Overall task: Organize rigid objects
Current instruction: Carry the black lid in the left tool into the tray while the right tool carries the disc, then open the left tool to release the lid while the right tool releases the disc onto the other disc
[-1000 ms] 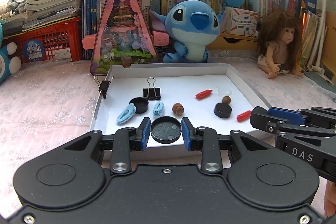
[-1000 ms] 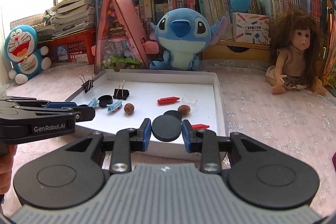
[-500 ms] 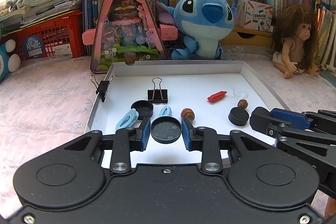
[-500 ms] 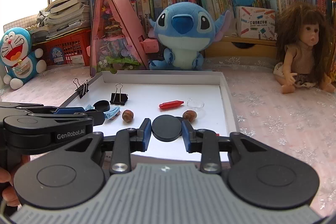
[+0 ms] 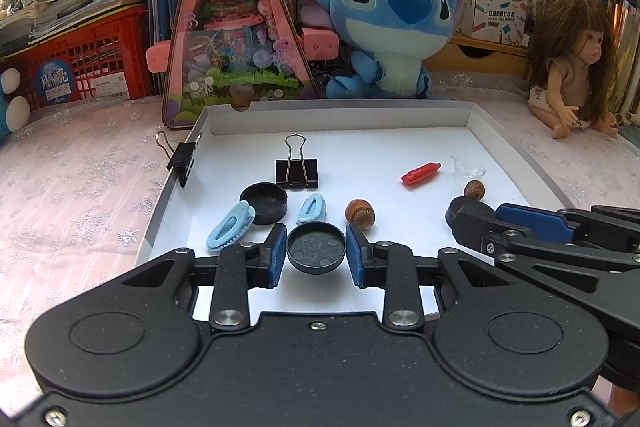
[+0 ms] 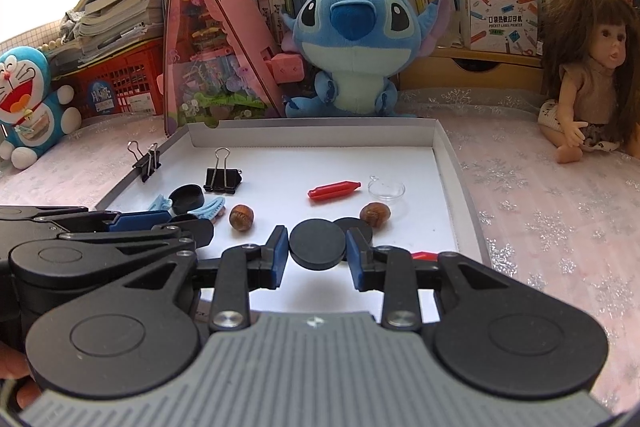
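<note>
Left gripper (image 5: 316, 254) is clamped on a black round cap (image 5: 316, 252) — hollow side up — over the white tray's (image 5: 340, 119) near edge. Right gripper (image 6: 317, 251) pinches a flat black disc (image 6: 317, 245) above the tray's near right part — beside a hazelnut (image 6: 375, 214).

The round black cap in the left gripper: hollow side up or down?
Hollow side up. The round black cap shows a raised rim and a recessed floor with small round marks.

Bright window glare, fisheye-bent edges
</note>
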{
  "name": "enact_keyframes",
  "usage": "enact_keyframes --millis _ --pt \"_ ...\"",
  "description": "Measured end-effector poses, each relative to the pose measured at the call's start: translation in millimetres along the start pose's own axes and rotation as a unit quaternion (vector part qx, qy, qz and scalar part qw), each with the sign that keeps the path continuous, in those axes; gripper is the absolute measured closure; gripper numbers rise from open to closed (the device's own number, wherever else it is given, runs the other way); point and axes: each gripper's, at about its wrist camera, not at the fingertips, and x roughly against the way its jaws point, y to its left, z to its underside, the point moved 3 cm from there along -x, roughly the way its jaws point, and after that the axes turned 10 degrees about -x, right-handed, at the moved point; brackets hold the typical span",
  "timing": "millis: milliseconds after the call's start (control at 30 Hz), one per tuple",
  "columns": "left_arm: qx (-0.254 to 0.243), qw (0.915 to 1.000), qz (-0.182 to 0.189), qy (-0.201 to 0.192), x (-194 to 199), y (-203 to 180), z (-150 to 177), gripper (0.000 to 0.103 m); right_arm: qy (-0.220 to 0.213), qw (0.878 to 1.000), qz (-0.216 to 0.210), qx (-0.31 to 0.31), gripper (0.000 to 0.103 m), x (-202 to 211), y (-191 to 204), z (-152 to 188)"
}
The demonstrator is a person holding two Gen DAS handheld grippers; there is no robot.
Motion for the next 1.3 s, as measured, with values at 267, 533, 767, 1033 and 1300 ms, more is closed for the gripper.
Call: enact_keyframes --millis 267,533,767,1033,1300 --pt "-0.008 0.9999 0.001 0.007 -10 0 2 0.073 0.017 1.0 0.004 -0.004 0.067 -11 -5 2" --pt "-0.005 0.9999 -0.002 0.01 -18 6 1 0.073 0.02 1.0 0.009 0.002 0.067 -17 -8 -1" --pt "-0.007 1.0 -0.003 0.005 -22 6 -1 0.073 0.023 1.0 0.016 -0.003 0.067 -24 -10 -3" --pt "-0.006 1.0 -0.004 0.0 -25 6 -1 0.073 0.024 1.0 0.015 -0.002 0.067 -26 -11 -2" --pt "-0.006 1.0 -0.005 -0.001 -25 6 -1 0.073 0.039 0.999 0.009 0.011 0.066 -26 -9 -2"
